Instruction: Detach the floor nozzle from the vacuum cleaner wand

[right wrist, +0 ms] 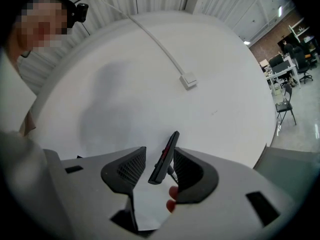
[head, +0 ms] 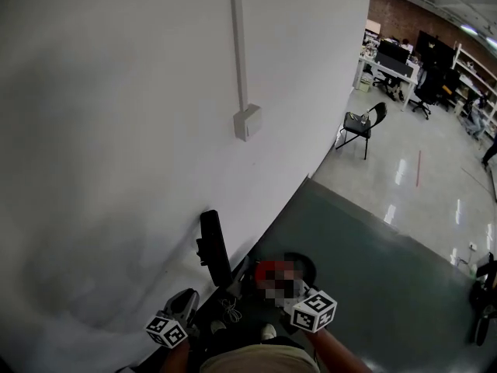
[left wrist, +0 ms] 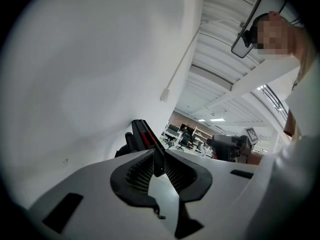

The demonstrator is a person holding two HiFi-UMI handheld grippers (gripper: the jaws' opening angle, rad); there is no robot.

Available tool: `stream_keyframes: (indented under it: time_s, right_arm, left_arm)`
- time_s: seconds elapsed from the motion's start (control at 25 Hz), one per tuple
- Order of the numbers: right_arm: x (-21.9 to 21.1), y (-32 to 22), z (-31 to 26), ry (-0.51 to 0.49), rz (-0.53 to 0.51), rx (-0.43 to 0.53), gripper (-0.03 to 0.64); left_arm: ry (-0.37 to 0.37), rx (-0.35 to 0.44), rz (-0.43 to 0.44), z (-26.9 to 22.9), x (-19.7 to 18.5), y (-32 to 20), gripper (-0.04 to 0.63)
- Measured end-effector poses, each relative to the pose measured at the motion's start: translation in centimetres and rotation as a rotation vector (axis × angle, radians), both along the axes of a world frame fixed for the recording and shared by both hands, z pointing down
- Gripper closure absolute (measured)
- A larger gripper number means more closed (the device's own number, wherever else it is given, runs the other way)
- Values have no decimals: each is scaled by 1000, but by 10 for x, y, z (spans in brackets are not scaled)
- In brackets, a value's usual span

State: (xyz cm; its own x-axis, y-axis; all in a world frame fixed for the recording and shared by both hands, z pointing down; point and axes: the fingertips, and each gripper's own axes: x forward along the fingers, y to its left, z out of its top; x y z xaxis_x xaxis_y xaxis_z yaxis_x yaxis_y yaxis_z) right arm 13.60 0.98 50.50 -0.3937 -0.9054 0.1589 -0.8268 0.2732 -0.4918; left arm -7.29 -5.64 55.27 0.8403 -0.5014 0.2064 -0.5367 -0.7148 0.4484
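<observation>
White wall (head: pixel 116 130) ahead, grey floor (head: pixel 373 270) underfoot, and the black wand (head: pixel 213 247) stands against that wall, at eleven o'clock from both grippers. Left gripper (left wrist: pixel 158 159) is pinched on it. Right gripper (right wrist: pixel 160 156) has its jaws slightly apart, wand between them, unclamped.

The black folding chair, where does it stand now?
In the head view the black folding chair stands at upper right, on the shiny floor close to the white wall, with office desks behind it.
</observation>
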Motion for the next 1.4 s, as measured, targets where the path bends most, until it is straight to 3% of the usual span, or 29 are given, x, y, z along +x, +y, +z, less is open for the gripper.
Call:
stream_keyframes:
  time_s: [0.32, 0.52, 0.92, 1.08, 1.4]
  right_arm:
    - [-41, -46, -9, 20, 6, -32, 453]
    - [-61, -74, -1, 16, -9, -77, 414]
    - [-73, -119, 25, 76, 8, -172, 370]
    - [-77, -137, 42, 68, 6, -233, 353]
    - [-83, -167, 76, 10, -74, -330, 332]
  left_arm:
    - [-18, -8, 106, -1, -7, -35, 538]
    - [-68, -7, 154, 19, -12, -50, 514]
    - [-79, -22, 210, 46, -18, -70, 491]
    - [-118, -16, 240, 62, -15, -77, 483]
    - [-242, 8, 216, 97, 3, -93, 462]
